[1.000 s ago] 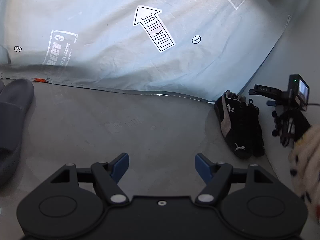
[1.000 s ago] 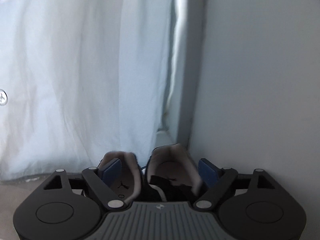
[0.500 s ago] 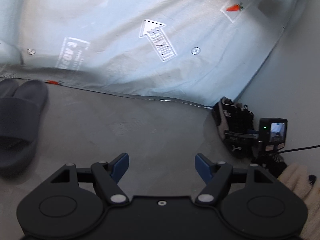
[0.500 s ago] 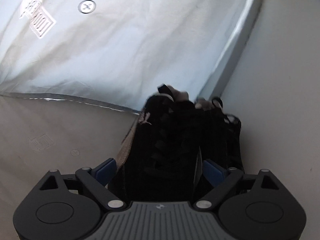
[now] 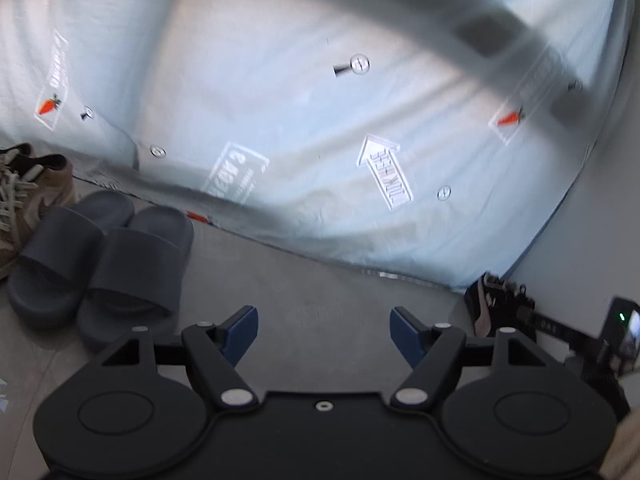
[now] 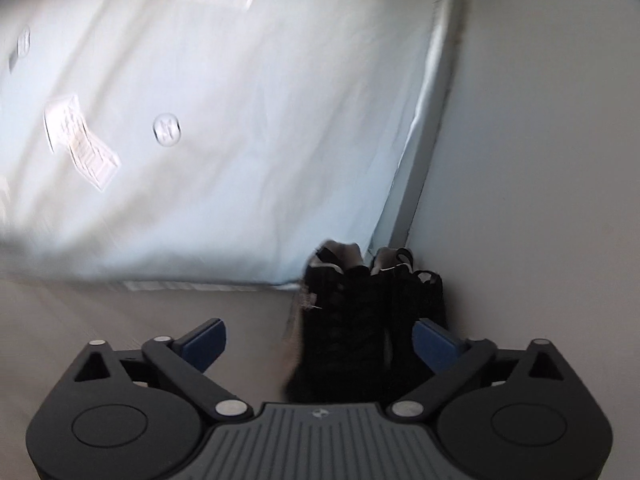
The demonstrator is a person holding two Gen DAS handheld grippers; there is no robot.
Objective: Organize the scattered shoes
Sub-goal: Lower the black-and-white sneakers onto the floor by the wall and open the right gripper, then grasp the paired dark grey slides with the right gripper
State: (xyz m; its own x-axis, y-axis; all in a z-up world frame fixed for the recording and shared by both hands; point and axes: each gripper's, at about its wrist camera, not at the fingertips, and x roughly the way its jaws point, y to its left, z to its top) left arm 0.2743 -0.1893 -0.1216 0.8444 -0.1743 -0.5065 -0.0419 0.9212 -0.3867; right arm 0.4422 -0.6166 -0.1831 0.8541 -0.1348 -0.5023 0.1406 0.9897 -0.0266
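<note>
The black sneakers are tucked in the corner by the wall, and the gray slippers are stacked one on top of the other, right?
Not quite. The gray slippers lie side by side on the floor, not stacked; the left wrist view shows it. The rest is right: the black sneakers are tucked in the corner by the wall.

Left wrist view: mounted behind left claw [image 5: 322,330], angled down over floor [image 5: 328,292] toward hanging printed sheet [image 5: 280,100]; wide, set back. Right wrist view: behind right claw [image 6: 318,340], same downward tilt, close on black sneakers [image 6: 360,320] in corner. Shared: sheet, arrow print [image 5: 386,176] [image 6: 80,142], sneakers [image 5: 496,304].
</note>
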